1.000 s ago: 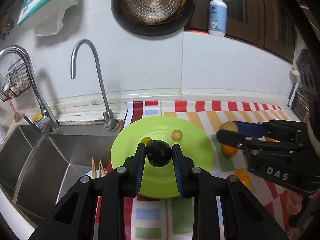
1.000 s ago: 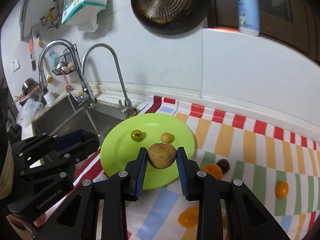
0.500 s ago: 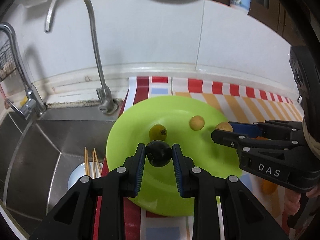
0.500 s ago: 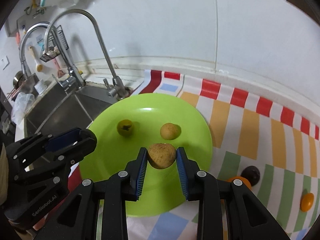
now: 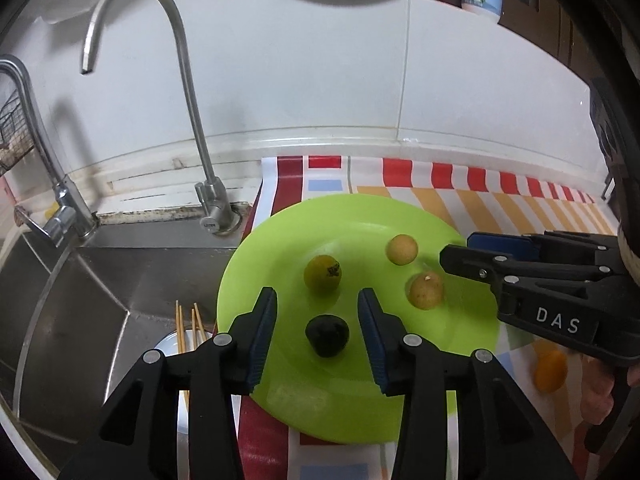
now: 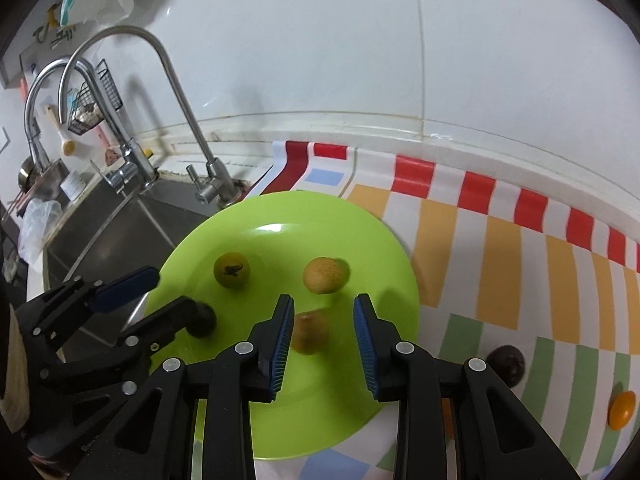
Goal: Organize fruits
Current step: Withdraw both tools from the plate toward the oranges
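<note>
A lime green plate point(image 5: 360, 224) point(image 6: 280, 216) lies on the striped mat by the sink. My left gripper point(image 5: 317, 300) is open; a dark round fruit point(image 5: 327, 336) lies on the plate between its fingers, also in the right wrist view point(image 6: 204, 320). My right gripper point(image 6: 323, 312) is open; a tan fruit point(image 6: 310, 332) point(image 5: 426, 290) sits blurred between its fingers. A yellow-green fruit point(image 5: 322, 272) point(image 6: 232, 270) and a tan round fruit point(image 5: 401, 249) point(image 6: 326, 275) lie farther back on the plate.
A steel sink point(image 5: 80, 300) with two taps point(image 5: 188, 80) lies left of the plate, with chopsticks point(image 5: 188, 328) in a bowl. On the mat to the right lie a dark fruit point(image 6: 507, 364) and orange fruits point(image 6: 621, 410) point(image 5: 551, 370).
Both grippers lowered over the plate and opened. The dark fruit left my left gripper and the tan fruit left my right gripper; both are now on the plate.
</note>
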### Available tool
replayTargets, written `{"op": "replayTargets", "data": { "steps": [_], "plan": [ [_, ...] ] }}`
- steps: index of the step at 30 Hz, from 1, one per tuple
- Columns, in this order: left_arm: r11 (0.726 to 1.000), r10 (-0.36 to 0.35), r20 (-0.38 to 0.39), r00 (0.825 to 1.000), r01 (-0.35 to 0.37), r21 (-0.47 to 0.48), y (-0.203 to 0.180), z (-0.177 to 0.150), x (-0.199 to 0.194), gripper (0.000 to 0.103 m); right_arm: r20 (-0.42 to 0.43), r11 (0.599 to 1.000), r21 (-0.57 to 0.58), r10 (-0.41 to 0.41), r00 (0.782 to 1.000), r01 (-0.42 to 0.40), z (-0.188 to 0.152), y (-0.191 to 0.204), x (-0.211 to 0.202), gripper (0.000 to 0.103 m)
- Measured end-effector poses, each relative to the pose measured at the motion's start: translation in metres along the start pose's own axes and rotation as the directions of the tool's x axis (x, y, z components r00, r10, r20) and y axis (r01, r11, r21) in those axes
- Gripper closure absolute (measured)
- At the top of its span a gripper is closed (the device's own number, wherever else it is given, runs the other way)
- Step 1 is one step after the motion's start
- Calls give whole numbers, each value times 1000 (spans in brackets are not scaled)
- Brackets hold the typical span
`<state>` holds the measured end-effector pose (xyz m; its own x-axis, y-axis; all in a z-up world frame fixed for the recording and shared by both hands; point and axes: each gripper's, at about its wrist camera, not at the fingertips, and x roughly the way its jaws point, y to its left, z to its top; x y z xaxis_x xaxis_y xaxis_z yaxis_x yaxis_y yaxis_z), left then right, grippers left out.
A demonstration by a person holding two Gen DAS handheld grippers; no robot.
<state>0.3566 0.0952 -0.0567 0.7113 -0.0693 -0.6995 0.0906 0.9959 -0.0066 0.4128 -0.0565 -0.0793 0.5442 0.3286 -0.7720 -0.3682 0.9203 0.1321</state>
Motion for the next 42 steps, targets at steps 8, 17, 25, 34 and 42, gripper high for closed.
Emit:
{"op": "replayTargets", "data": {
  "steps": [8, 17, 25, 34, 42],
  "plan": [
    [1000, 1, 48, 999, -1, -2, -10, 0, -39, 57, 67, 1000, -15, -1, 998, 2, -11, 3, -42, 71],
    [999, -37, 130, 991, 35, 15, -33, -5, -87, 49, 152, 1000, -18, -20, 988, 23, -32, 4, -99, 59],
    [997, -74, 169, 983, 70, 32, -52, -16, -117, 44, 237, 995, 31, -96, 967, 91, -51, -6, -147, 52],
    [993, -91, 212, 973, 73, 88, -81, -28, -143, 40, 310, 979, 60, -202, 929, 193, -85, -16, -196, 46],
    [989, -125, 209, 970, 105, 108, -107, -41, -149, 37, 302, 967, 88, -253, 919, 238, -111, -31, -214, 46]
  ]
}}
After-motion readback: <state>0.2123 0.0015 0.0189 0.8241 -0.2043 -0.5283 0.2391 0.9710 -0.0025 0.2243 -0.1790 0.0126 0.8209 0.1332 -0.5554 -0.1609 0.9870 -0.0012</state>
